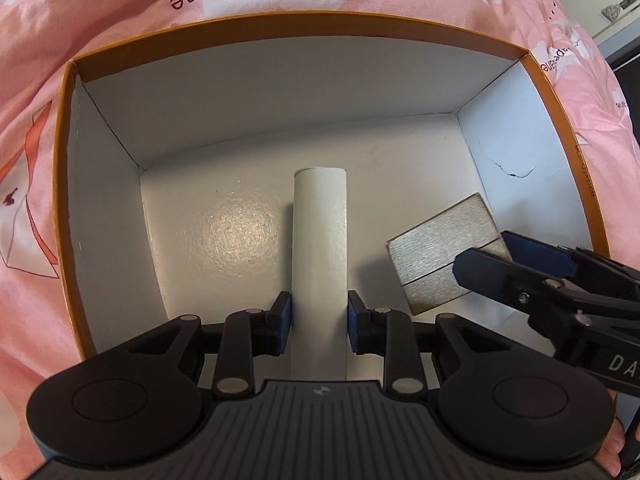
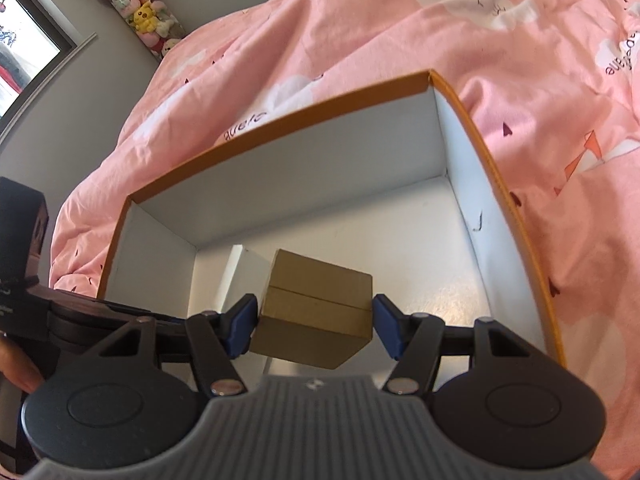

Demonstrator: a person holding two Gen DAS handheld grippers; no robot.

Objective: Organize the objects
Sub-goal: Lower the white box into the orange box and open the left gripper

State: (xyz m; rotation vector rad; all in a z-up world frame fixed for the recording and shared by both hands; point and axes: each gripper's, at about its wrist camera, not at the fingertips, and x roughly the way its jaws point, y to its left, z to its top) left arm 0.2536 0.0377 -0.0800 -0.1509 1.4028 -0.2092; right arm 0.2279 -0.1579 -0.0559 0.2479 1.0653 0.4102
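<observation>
A big open box with an orange rim and white inside lies on a pink bed. My left gripper reaches down into it, shut on a white tube whose far end is at the box floor. To its right, my right gripper comes in from the side, shut on a small tan box with a seam across it. In the right wrist view the small tan box hangs tilted between the blue pads of the right gripper, above the white floor of the orange-rimmed box. The white tube shows behind it.
A pink printed duvet surrounds the box on all sides. The box's right wall has a small tear. The box floor to the left of the tube is bare. A clear cylinder of plush toys and a window stand beyond the bed.
</observation>
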